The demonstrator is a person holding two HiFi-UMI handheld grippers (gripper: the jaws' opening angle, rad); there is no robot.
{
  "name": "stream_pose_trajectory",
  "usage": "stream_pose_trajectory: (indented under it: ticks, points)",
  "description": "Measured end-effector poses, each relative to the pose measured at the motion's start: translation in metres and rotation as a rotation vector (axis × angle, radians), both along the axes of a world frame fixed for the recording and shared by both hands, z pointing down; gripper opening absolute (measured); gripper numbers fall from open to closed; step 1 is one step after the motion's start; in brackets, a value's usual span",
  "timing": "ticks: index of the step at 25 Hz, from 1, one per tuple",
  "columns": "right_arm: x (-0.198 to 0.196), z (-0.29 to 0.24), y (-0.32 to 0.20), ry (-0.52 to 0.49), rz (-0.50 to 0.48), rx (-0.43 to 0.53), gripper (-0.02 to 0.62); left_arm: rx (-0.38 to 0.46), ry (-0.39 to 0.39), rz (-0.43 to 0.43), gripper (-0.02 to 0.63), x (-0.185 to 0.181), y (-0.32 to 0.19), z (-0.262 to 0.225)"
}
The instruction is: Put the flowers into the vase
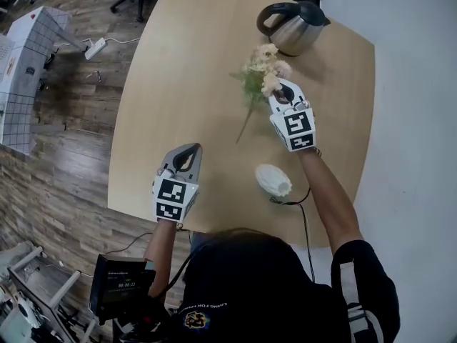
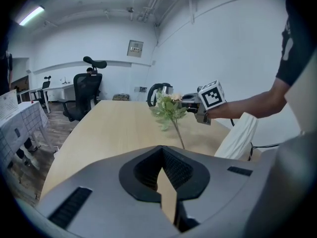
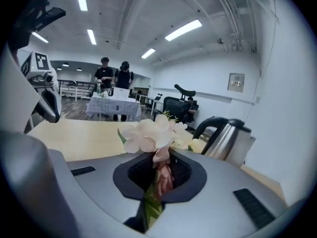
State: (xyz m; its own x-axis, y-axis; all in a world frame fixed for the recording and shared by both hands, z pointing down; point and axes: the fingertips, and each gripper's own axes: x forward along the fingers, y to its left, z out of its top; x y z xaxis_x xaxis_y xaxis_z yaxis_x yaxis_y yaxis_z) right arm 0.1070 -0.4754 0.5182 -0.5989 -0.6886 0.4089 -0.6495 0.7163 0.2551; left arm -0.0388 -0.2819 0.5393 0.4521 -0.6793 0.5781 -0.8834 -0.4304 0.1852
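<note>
The right gripper [image 1: 283, 90] is clenched on the flowers [image 1: 263, 73]. In the right gripper view its jaws are pressed together around the pinkish wrapped neck of the bunch, and the pale cream blooms [image 3: 153, 135] spread just beyond the jaw tips, with green leaves trailing back between the jaws toward the camera. The bunch is held above the table [image 1: 178, 70]. Its thin stem slants down and away from this gripper toward the left gripper's side, and whether its end touches the wood cannot be told. Just ahead of the right gripper, past the blooms, stands a steel kettle [image 1: 294, 28] with a black handle. The white ribbed vase [image 1: 273, 180] lies on its side on the table behind the right gripper, beside the person's right forearm, and between the two grippers. A dark cable runs just beside it. The left gripper [image 1: 189, 152] is clenched on nothing: in its own view the jaw tips [image 2: 161, 150] meet and only bare tabletop shows through the slit behind them. It hovers near the table edge, well apart from the flowers, with the vase [image 2: 237, 138] off to its right.
</note>
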Motion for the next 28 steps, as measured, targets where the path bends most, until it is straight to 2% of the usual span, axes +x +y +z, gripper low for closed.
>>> stream_pose_trajectory:
  ticks: [6, 11, 15, 22, 28]
  points:
    - [0.026, -0.088, 0.026, -0.008, -0.008, 0.238, 0.032, 0.041, -0.004, 0.033, 0.000, 0.024, 0.008, -0.020]
    - [0.051, -0.170, 0.082, -0.024, -0.005, 0.406, 0.032, 0.073, 0.018, 0.067, 0.000, 0.046, 0.035, -0.044]
    - [0.064, -0.208, 0.107, -0.052, -0.003, 0.479, 0.032, 0.105, 0.024, 0.082, 0.000, 0.058, 0.039, -0.058]
    - [0.075, -0.232, 0.114, -0.065, 0.015, 0.564, 0.032, 0.153, 0.002, 0.102, 0.000, 0.069, 0.026, -0.069]
    - [0.095, -0.259, 0.155, -0.031, 0.013, 0.637, 0.032, 0.184, 0.004, 0.131, 0.000, 0.095, 0.053, -0.089]
